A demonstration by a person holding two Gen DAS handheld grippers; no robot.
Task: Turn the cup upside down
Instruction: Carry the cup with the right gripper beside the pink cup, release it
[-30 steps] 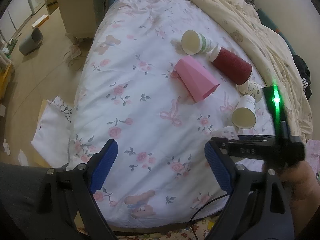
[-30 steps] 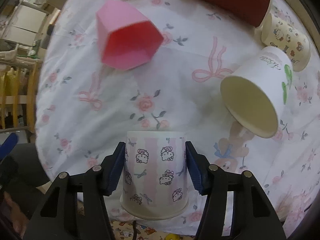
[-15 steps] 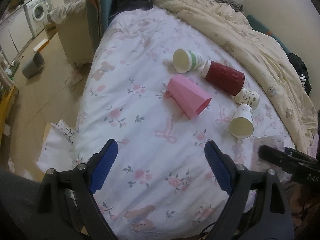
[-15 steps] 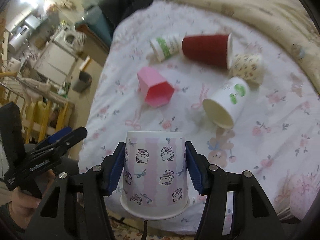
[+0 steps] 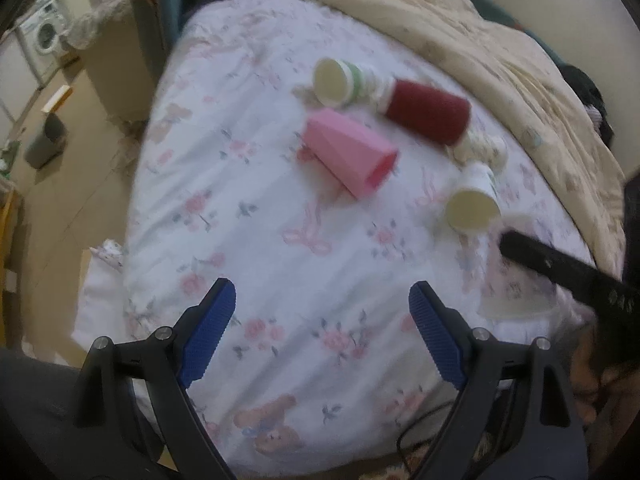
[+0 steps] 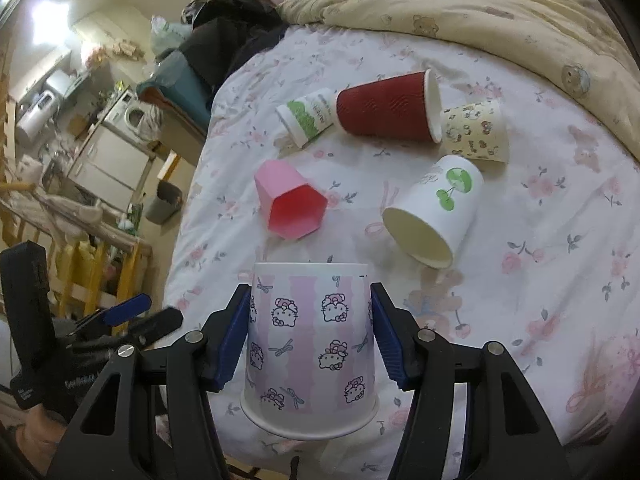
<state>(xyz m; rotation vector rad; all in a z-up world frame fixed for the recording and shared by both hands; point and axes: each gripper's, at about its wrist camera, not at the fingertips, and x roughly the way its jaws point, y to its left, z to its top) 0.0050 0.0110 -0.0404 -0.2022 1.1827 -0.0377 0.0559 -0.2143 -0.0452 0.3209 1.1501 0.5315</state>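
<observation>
Bed (image 6: pixel 520 280) fills view; five loose cups lie on sides from 11 to 1 o'clock. My right gripper (image 6: pixel 310 334) clamped on Hello Kitty cup (image 6: pixel 310 344), pads pressed to both walls, cup at 6 o'clock, wide rim nearest camera, base pointing away. I judge mid-flip, cup carried. Next: turn rim down, set on sheet, release. Left gripper (image 5: pixel 320 336) spread wide, holding nothing.

Paper cup (image 6: pixel 310 344) with pink and white stripes, printed cartoon cats and bows, held upside down with flat base on top and wide rolled rim at the bottom, raised above the floral bedsheet (image 6: pixel 520 280), near its front edge
</observation>
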